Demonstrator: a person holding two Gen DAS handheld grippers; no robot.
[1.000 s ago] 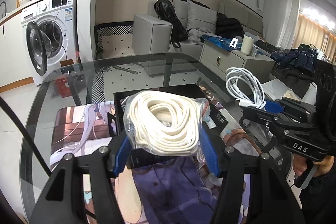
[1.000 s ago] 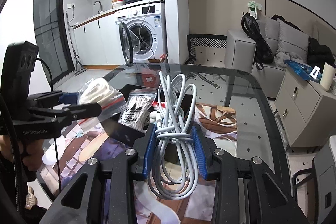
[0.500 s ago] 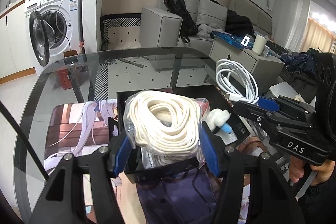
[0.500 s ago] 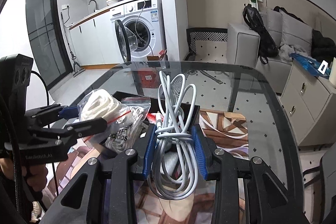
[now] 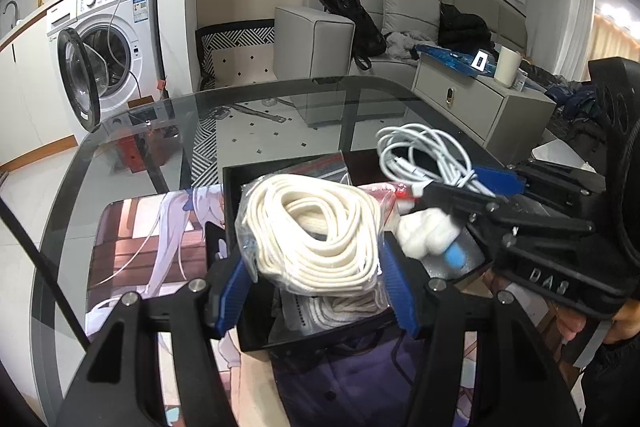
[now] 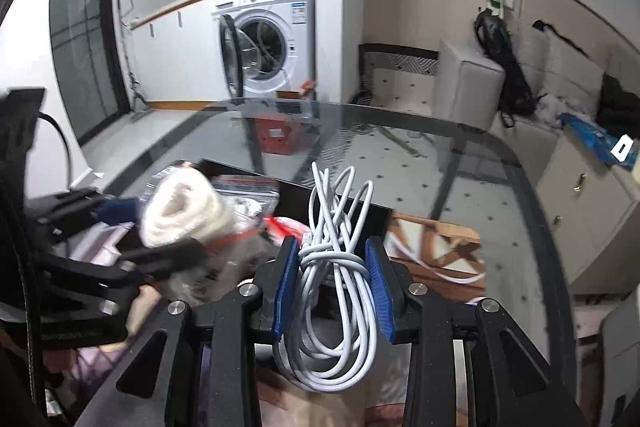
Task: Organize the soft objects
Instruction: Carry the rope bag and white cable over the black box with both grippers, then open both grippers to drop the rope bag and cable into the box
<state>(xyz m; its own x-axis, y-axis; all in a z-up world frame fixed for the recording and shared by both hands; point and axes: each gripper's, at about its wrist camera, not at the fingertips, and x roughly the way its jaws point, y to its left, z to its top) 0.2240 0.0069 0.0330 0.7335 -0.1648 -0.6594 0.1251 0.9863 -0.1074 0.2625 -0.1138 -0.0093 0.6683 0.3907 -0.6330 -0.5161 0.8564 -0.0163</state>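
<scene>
Left claw (image 5: 316, 279) grips bagged rope coil (image 5: 316, 231) over black box (image 5: 232, 187) holding packets; right claw (image 6: 332, 287) grips white cable (image 6: 336, 255).

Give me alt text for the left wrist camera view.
The left tool grips a bagged coil of white rope over a black tray on a glass table. At right, the right tool holds a bundled white cable.

A coil of cream rope (image 5: 316, 227) sealed in a clear bag hangs above the black tray (image 5: 232, 187), which holds other bagged soft items. A bundled white cable (image 6: 336, 267), knotted at its middle, hangs upright over the tray's right side.
</scene>
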